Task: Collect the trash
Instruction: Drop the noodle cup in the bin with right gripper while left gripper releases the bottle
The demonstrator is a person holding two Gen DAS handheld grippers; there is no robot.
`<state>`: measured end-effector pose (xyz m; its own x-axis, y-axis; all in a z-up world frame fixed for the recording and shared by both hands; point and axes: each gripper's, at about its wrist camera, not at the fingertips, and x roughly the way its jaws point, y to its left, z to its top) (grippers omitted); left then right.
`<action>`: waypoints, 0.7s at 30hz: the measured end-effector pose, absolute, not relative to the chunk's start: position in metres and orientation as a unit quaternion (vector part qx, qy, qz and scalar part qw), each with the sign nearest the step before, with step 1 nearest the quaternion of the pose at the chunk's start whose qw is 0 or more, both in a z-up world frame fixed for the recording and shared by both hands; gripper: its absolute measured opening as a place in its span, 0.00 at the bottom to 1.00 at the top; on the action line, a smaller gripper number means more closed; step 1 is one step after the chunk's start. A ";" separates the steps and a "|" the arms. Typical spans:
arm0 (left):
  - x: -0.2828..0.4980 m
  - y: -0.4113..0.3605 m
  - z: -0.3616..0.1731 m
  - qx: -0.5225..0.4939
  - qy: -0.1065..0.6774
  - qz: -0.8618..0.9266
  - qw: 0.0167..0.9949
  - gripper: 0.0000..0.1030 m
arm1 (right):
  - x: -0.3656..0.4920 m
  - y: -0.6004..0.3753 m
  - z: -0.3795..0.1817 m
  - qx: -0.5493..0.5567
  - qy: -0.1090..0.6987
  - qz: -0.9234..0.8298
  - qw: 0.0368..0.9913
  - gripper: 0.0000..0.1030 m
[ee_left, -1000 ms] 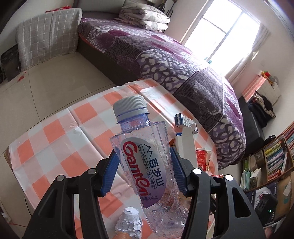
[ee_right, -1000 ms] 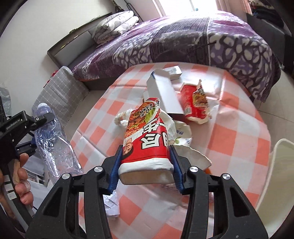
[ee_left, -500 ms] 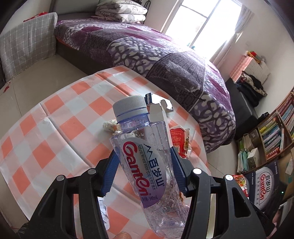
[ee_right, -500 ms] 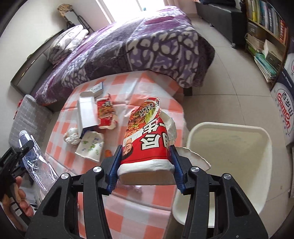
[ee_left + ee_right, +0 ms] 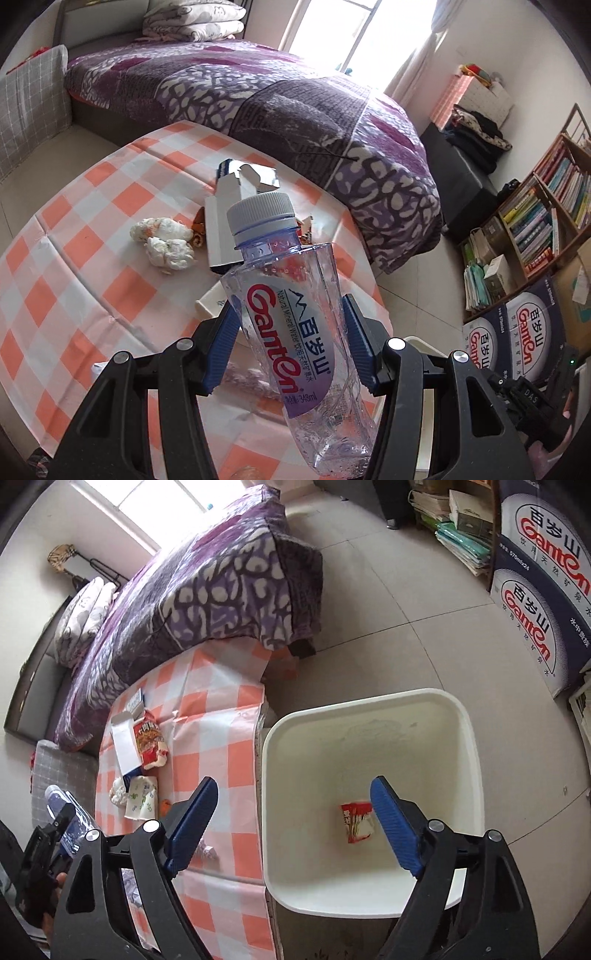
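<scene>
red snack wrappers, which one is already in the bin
The small red wrapper lying on the floor of the white bin, below the open right hand-held gripper. The other red wrapper lies on the checked table beside the white carton.

Purple patterned bed (image 5: 280, 99), bright window (image 5: 354, 33), pale tiled floor (image 5: 388, 602), bookshelf (image 5: 546, 221)

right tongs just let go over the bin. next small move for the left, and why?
Probably carry the left tongs rightward over the white bin and release. They grip the Ganten bottle above the table, while the right tongs hang open over the bin with the red wrapper lying inside.
</scene>
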<state>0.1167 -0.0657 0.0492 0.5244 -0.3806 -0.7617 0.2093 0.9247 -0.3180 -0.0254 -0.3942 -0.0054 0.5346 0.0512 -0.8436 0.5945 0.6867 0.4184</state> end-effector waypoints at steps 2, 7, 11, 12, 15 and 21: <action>0.110 -0.080 0.051 -0.084 0.453 -0.180 0.869 0.53 | -0.033 -0.403 0.000 0.361 0.436 -0.185 0.803 0.84; 0.093 -0.115 0.053 -0.067 0.443 -0.207 0.870 0.53 | -0.051 -0.427 0.011 0.371 0.398 -0.235 0.806 0.89; 0.077 -0.153 0.050 -0.045 0.439 -0.232 0.867 0.54 | -0.064 -0.442 0.018 0.377 0.371 -0.262 0.807 0.92; 0.074 -0.163 0.048 -0.035 0.439 -0.237 0.866 0.54 | -0.066 -0.444 0.019 0.374 0.367 -0.268 0.809 0.92; 0.064 -0.196 0.043 -0.005 0.434 -0.250 0.866 0.54 | -0.072 -0.451 0.026 0.363 0.352 -0.290 0.812 0.92; 0.055 -0.242 0.045 0.031 0.407 -0.262 0.875 0.79 | -0.082 -0.460 0.037 0.339 0.325 -0.324 0.821 0.92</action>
